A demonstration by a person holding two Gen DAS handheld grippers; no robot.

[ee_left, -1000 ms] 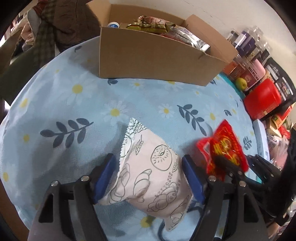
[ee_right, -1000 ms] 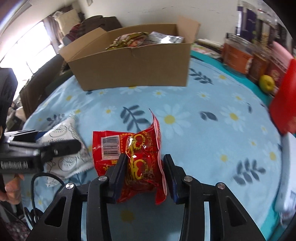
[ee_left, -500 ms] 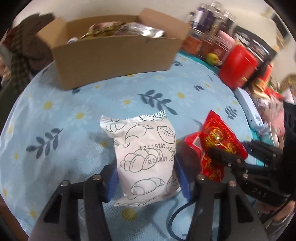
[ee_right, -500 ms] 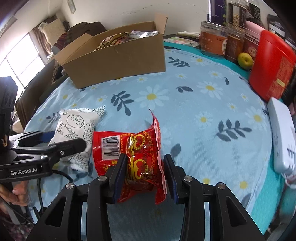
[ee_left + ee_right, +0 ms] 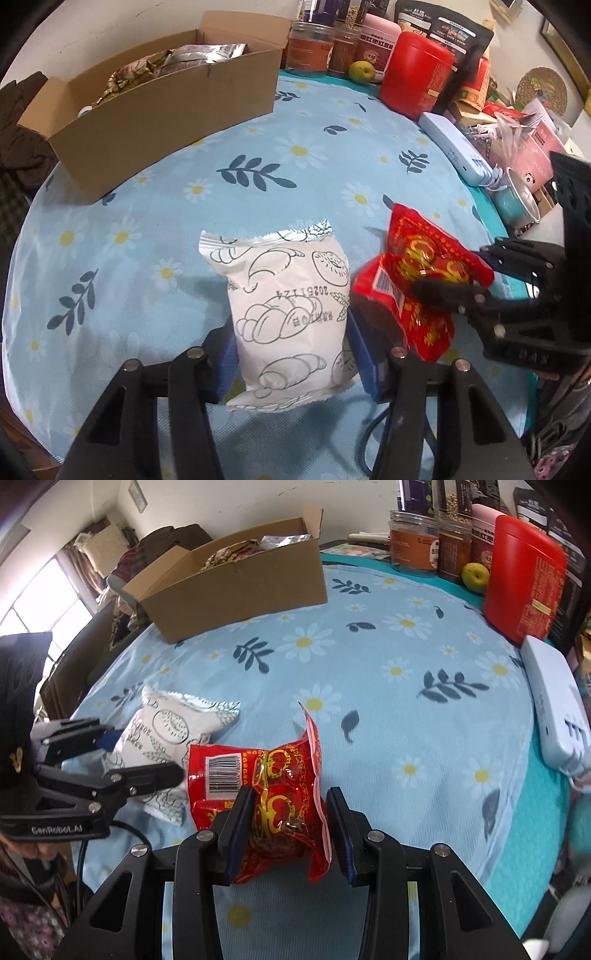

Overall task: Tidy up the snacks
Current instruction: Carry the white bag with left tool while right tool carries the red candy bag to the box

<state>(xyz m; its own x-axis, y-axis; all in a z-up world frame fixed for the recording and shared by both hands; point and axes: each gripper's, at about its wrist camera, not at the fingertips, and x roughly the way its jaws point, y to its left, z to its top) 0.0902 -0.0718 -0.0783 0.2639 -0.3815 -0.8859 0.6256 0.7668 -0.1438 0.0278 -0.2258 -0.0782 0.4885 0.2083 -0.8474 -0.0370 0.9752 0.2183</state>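
Left gripper [image 5: 291, 354]: clasping the white pastry packet [image 5: 288, 314] between blue pads [image 5: 364, 358], one pad at each side edge; jaws opening slightly at this moment, packet between them and in contact with both pads.
White pastry packet: upright along the fingers, crimped top edge pointing away from the camera, line drawings of croissants and a printed date on its face; lifted clear of the cloth in the right wrist view [image 5: 166, 746].
Right gripper [image 5: 290, 825]: clenched on the red snack packet [image 5: 266, 786], pads pressing both sides so the foil bulges and creases between them.
Red snack packet: gold print, barcode label at its left part, one sealed edge sticking up past the fingertips; seen from the left wrist view [image 5: 417, 284] just to the right of the white packet, nearly touching.
Relation of the two grippers: side by side, close together, both angled down toward the desk [image 5: 406, 686].
Desk: covered in a light blue cloth with daisies and dark leaves.
Cardboard box [image 5: 159, 110]: open, at the far side, well apart from both packets, foil and printed snack bags [image 5: 173, 62] inside.
Right edge: red canister [image 5: 524, 576], jars [image 5: 413, 542], a yellow-green fruit [image 5: 474, 576], a white flat device [image 5: 554, 709].
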